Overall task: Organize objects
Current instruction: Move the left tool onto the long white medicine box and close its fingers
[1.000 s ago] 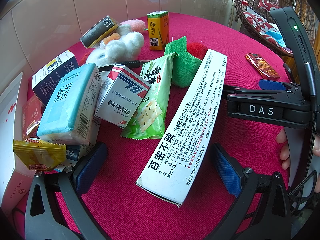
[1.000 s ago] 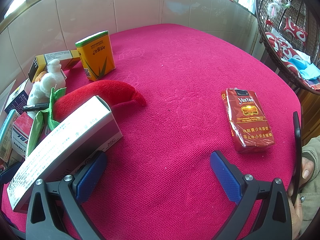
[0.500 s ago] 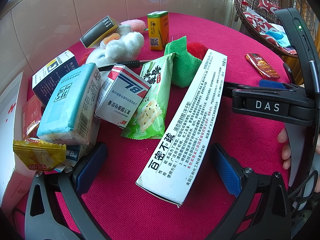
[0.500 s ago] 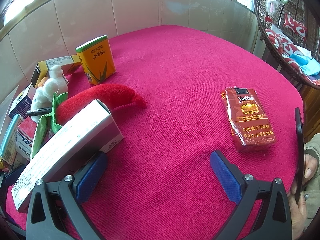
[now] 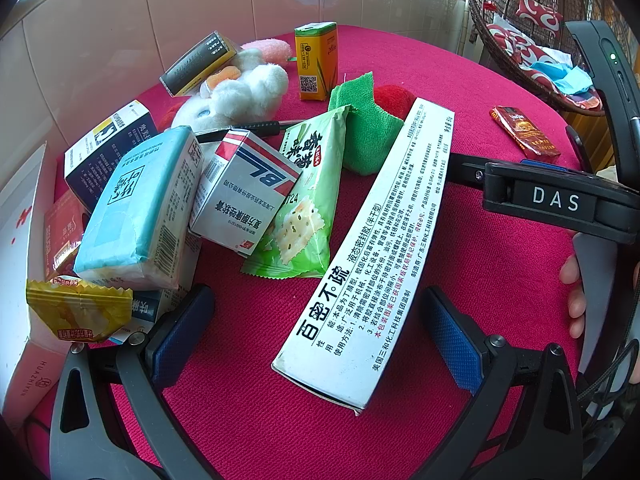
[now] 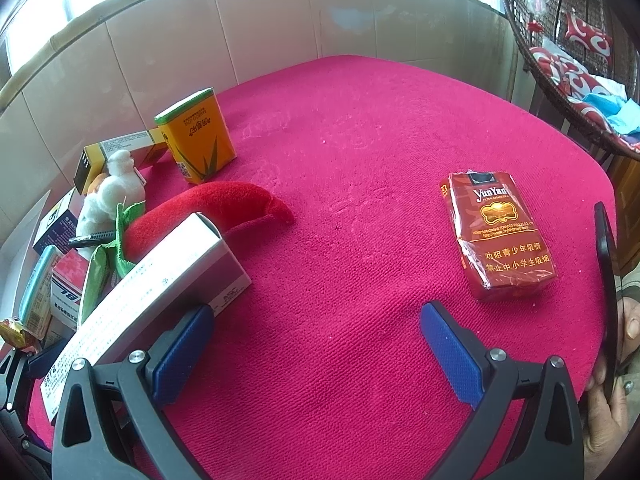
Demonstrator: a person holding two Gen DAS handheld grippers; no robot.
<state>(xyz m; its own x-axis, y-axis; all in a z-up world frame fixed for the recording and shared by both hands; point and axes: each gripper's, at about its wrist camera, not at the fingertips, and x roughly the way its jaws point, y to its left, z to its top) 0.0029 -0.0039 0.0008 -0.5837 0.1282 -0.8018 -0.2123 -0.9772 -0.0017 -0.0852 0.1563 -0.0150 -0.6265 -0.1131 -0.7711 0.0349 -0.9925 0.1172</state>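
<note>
A long white box with Chinese print (image 5: 372,248) lies on the red cloth between my left gripper's open fingers; it also shows at the left of the right wrist view (image 6: 148,292). My left gripper (image 5: 320,332) is open and empty. My right gripper (image 6: 316,344) is open and empty above the bare red cloth. A red cigarette pack (image 6: 498,234) lies ahead and to the right of the right gripper. The right gripper's body (image 5: 556,200) shows at the right of the left wrist view.
A heap lies at the left: a light-blue tissue pack (image 5: 140,208), a white BL box (image 5: 244,188), a green cracker packet (image 5: 304,200), a green cloth (image 5: 368,128), a white plush toy (image 5: 236,92), an orange carton (image 5: 316,60), a red plush chilli (image 6: 208,212). Tiled wall behind; wicker chair at right.
The right gripper has risen and drawn back a little; its view shows more of the table. The left gripper and the objects have not moved.
</note>
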